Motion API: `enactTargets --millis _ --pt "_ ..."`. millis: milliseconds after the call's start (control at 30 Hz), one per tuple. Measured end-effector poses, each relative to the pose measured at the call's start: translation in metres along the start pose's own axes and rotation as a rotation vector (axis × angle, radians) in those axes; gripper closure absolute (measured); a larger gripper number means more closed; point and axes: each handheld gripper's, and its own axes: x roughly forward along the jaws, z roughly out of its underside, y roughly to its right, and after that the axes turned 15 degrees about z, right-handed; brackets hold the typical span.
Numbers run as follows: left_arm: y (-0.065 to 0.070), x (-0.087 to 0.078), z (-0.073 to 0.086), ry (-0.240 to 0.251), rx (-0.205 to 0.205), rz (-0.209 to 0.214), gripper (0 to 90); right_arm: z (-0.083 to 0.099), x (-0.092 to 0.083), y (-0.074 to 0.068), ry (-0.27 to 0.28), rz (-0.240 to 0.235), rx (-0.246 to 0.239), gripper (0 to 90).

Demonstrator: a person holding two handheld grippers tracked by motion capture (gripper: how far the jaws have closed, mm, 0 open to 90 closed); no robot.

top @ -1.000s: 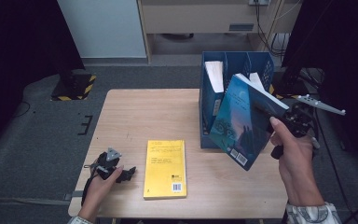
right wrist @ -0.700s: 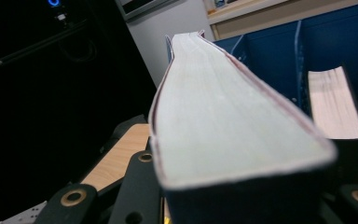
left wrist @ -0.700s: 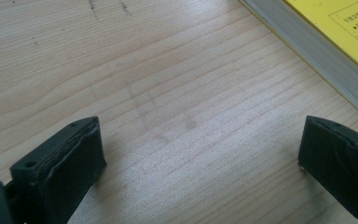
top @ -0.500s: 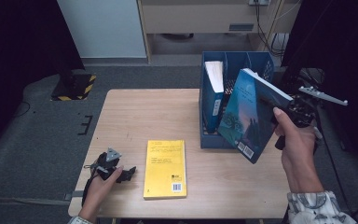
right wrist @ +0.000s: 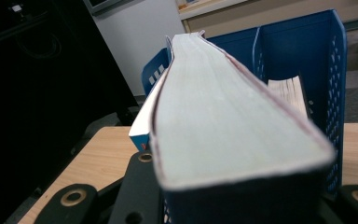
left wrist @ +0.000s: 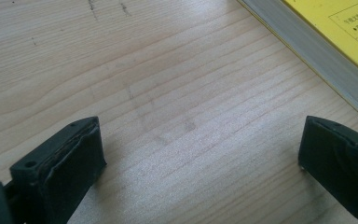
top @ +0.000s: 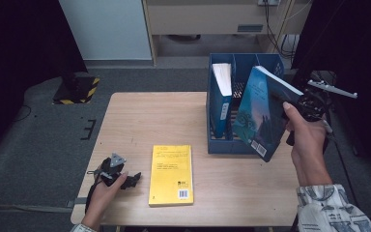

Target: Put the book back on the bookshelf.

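Note:
A thick blue book [top: 260,115] hangs tilted over the front right of the blue file rack [top: 244,67], its lower corner below the rack's front wall. My right gripper [top: 291,109] is shut on its page-side edge. In the right gripper view the book's pale page edge [right wrist: 233,135] runs away from my right gripper [right wrist: 247,200], with a jaw on each cover. A second blue book [top: 221,99] stands upright in the rack's left compartment. My left gripper [top: 133,180] lies on the table, open, with bare wood between the jaws of the left gripper [left wrist: 200,154].
A yellow book [top: 171,174] lies flat on the wooden table [top: 140,121], just right of the left gripper; its edge [left wrist: 317,51] is close to the right jaw. The rack [right wrist: 298,51] stands at the table's back right. Dark floor surrounds the table.
My right gripper has carried the blue book to the right and slightly up, closer over the rack and more upright. The left gripper has stayed put.

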Motion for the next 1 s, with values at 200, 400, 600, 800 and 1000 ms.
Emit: enactTargets --millis 200,400,600,800,1000 --pt "0.001 0.000 0.000 0.006 -0.004 0.000 0.0 -0.006 0.010 -0.003 -0.006 0.026 -0.006 73.0" --pt "0.001 0.001 0.000 0.006 -0.004 0.001 0.0 -0.011 0.027 -0.007 -0.010 0.059 -0.027 73.1" --pt "0.000 0.001 0.000 0.005 0.000 0.002 0.0 -0.013 0.040 -0.008 -0.024 0.080 -0.023 73.1" --pt "0.001 0.001 -0.001 0.002 0.005 0.003 0.0 -0.015 0.051 -0.010 -0.026 0.092 -0.028 73.1" --pt "0.001 0.001 -0.001 0.000 0.008 0.006 0.0 -0.017 0.058 -0.012 -0.032 0.106 -0.029 73.1"
